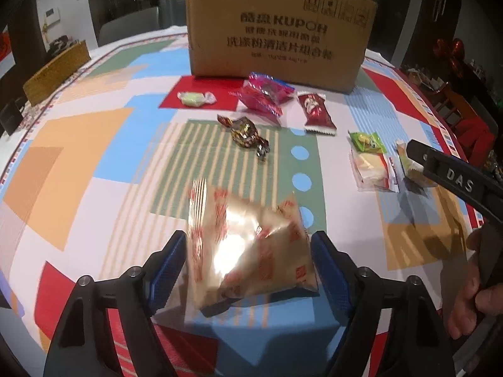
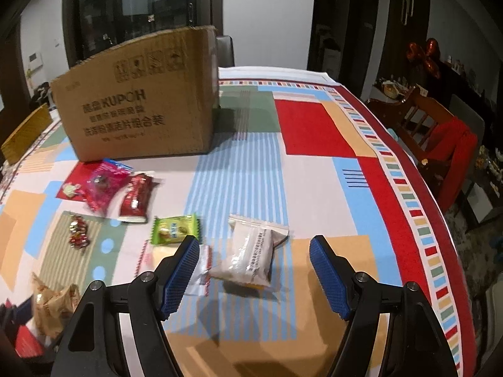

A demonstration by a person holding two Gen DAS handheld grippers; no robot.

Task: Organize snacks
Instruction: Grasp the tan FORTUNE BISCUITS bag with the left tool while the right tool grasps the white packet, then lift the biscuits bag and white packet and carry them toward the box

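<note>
Well in front of the cardboard box (image 1: 276,28), nearest you of all the snacks, the tan packet with red print (image 1: 251,245) lies on the patterned tablecloth (image 1: 94,144) between the 2 blue pads of your left gripper (image 1: 250,275). The jaws stand wide, bracketing the packet; the left pad looks at its edge, but blur hides whether either pad actually presses. Centre the packet's bulk between the pads before you close, since the glossy film will likely slip if you pinch only a corner. Farther from the box's right corner, your right gripper (image 2: 254,275) is also wide and holds nothing, with the white packet (image 2: 251,257) lying ahead between its fingers and a clear sachet (image 2: 201,270) beside the left pad. Keep that sachet outside the jaws. Judgement: both grasps are pending; the box is probably the destination.
</note>
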